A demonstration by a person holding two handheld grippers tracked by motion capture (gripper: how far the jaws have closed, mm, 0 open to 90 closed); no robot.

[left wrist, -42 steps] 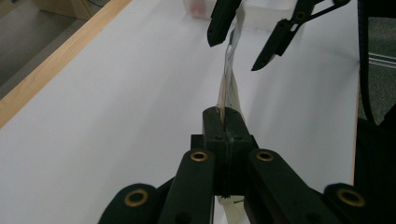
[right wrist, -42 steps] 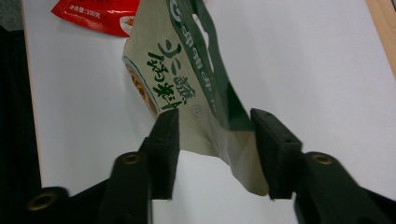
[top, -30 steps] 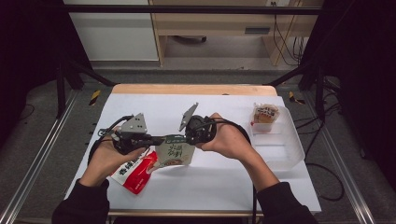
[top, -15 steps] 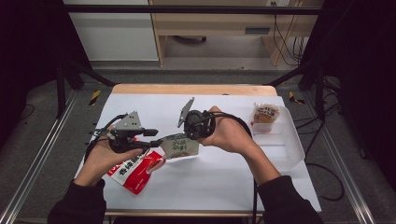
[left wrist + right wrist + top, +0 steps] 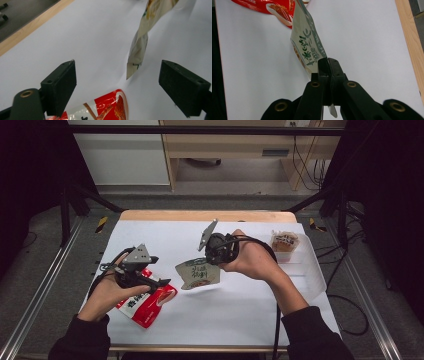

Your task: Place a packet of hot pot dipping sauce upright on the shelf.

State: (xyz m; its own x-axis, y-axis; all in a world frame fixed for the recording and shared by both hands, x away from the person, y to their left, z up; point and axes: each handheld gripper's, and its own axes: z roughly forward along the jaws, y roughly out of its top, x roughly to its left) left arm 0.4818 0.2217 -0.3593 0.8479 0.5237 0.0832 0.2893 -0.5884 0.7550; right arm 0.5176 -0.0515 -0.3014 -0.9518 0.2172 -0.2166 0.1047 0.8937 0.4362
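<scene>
The right gripper (image 5: 327, 65) pinches a corner of the green-printed sachet (image 5: 197, 273), which hangs just above the white table (image 5: 240, 320); its far end is cropped in the right gripper view. The left gripper (image 5: 117, 82) has just been opening, jaws spread over the red packet (image 5: 148, 302), perhaps touching it.

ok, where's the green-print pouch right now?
High view: the green-print pouch hangs mid-table, pinched at its edge by the right gripper, just right of the red packet and the open left gripper.
</scene>
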